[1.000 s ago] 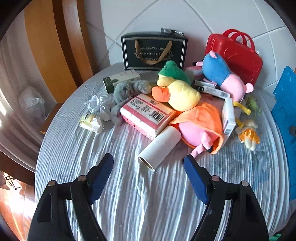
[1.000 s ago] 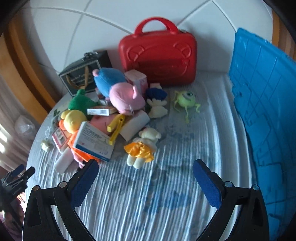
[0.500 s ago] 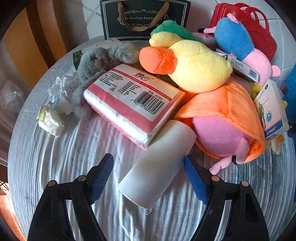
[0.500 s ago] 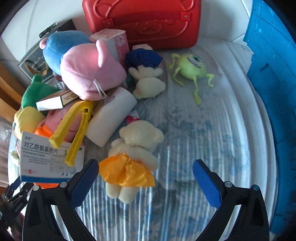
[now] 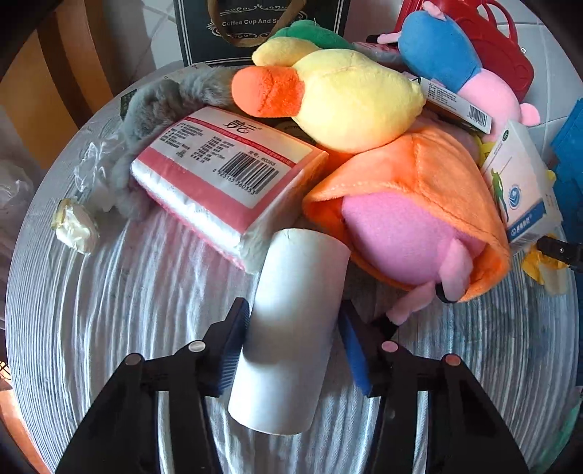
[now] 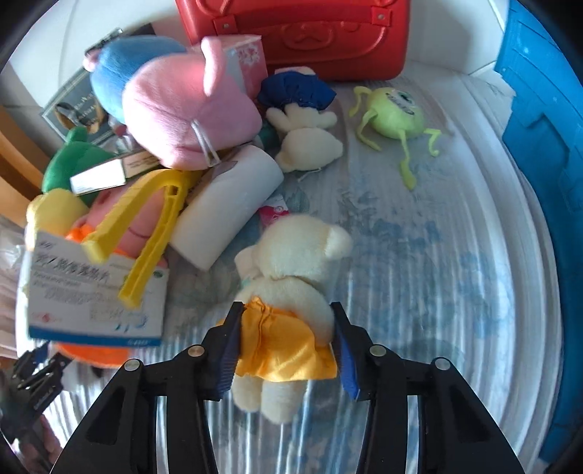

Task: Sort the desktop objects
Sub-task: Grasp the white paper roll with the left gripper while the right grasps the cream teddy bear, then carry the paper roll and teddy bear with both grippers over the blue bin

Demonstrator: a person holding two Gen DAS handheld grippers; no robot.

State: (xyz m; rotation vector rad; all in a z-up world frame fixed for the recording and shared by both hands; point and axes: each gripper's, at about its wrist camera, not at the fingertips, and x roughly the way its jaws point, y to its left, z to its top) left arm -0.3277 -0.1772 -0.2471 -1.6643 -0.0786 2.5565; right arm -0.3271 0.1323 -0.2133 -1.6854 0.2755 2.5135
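Closing on two things at once, I have both tongs pointing steeply down at the striped tablecloth point(image 5: 120, 302).

Left tongs point(image 5: 293, 324): the jaws are coming together around a white paper roll point(image 5: 291, 328), which lies lengthwise between the blue pads. The left pad touches its side; the right pad sits just beside it, and I cannot tell whether it presses yet. The roll's far end butts against a pink tissue pack point(image 5: 229, 175) with a barcode; only the digits "60353" on its label can be read. Right of the roll lies a pink plush in an orange hood point(image 5: 411, 215). Beyond these sits a yellow duck plush point(image 5: 349, 98) with an orange bill, and behind it a dark gift bag point(image 5: 255, 25) printed "Coffee Cup And S…". At far right a white and blue medicine box point(image 5: 521, 186) leans on the pile.

Right tongs point(image 6: 286, 326): these jaws are closing too, with a cream teddy bear in a yellow skirt point(image 6: 288, 291) between them. Both pads meet the skirt and body at the waist, head pointing away from me. Left of the tongs a medicine box point(image 6: 94, 291) carries blurred writing, with a yellow plastic clip point(image 6: 145, 226) lying over it. Farther off are a green one-eyed plush point(image 6: 397, 113), a red case point(image 6: 298, 36) and, at right, a blue crate point(image 6: 543, 120).
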